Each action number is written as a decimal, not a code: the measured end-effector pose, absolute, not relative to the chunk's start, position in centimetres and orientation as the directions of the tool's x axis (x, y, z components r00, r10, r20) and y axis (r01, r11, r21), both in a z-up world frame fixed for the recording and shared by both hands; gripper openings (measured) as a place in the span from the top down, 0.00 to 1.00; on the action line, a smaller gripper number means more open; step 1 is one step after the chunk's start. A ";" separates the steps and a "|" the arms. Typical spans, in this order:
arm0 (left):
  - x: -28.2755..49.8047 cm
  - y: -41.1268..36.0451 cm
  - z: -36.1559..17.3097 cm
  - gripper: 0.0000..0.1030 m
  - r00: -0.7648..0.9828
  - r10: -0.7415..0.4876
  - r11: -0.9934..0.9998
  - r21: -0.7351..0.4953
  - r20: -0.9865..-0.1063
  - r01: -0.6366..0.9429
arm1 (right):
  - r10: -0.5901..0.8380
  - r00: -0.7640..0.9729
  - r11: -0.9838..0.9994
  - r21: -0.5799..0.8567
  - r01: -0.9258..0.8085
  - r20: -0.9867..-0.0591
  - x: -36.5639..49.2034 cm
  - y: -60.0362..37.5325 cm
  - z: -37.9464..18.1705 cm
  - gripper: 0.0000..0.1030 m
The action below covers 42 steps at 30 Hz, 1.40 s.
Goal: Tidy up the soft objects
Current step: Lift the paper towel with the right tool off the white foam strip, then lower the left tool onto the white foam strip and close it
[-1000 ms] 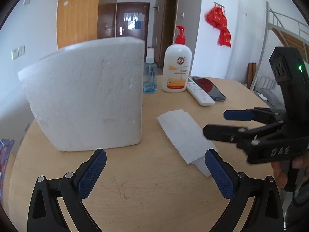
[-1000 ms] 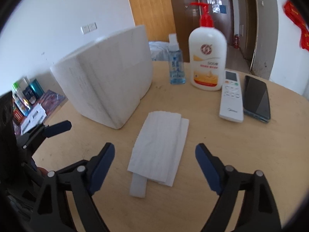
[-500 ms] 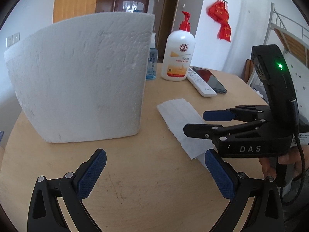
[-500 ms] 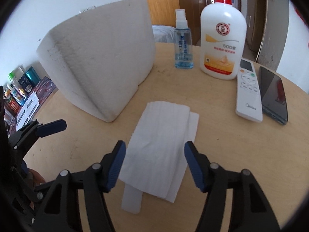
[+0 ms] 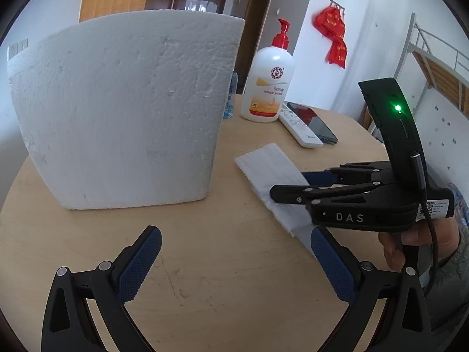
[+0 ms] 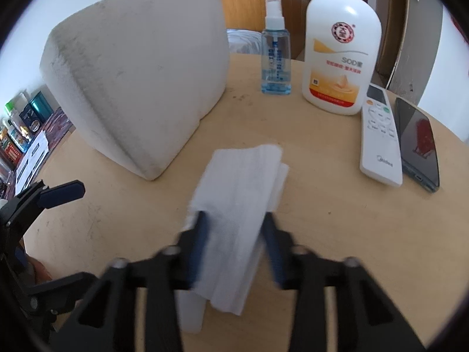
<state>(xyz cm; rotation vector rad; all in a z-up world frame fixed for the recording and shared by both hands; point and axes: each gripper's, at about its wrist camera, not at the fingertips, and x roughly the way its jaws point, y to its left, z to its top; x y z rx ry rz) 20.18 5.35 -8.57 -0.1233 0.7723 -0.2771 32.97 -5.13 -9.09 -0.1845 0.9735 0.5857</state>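
right gripper (image 6: pixel 236 231): my fingers have just been closing, now pinching the tissue (image 6: pixel 240 202) at 6 o'clock, blurred
left gripper (image 5: pixel 234 252): wide open, holding nothing
spray bottle (image 6: pixel 275 50): label unreadable
pump bottle (image 6: pixel 341 55): "SOD"
remote (image 6: pixel 379 140): "Midea"

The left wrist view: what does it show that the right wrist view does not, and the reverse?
Only the left wrist view: red wall decorations, a metal bunk bed frame.
Only the right wrist view: the whole clear blue spray bottle, colourful clutter beyond the table edge.
Both: white foam block, folded white tissue between the right hand-held gripper's closing jaws, white pump bottle, white remote control, dark phone.
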 end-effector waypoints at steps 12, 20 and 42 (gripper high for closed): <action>20.1 5.3 -8.5 0.01 0.687 -0.289 0.957 -0.210 -0.666 0.199 | 0.429 0.433 0.837 0.168 -0.521 -0.793 32.5 -6.5 -8.0 0.93; 20.2 5.4 -8.4 0.01 0.692 -0.286 0.958 -0.209 -0.663 0.196 | 0.400 0.431 0.831 0.122 -0.543 -0.809 31.7 -5.8 -8.4 0.96; 20.0 0.7 -7.5 0.01 0.685 -0.300 0.954 -0.201 -0.664 0.223 | 0.492 0.537 0.840 0.212 -0.499 -0.685 29.4 -9.9 -3.9 0.96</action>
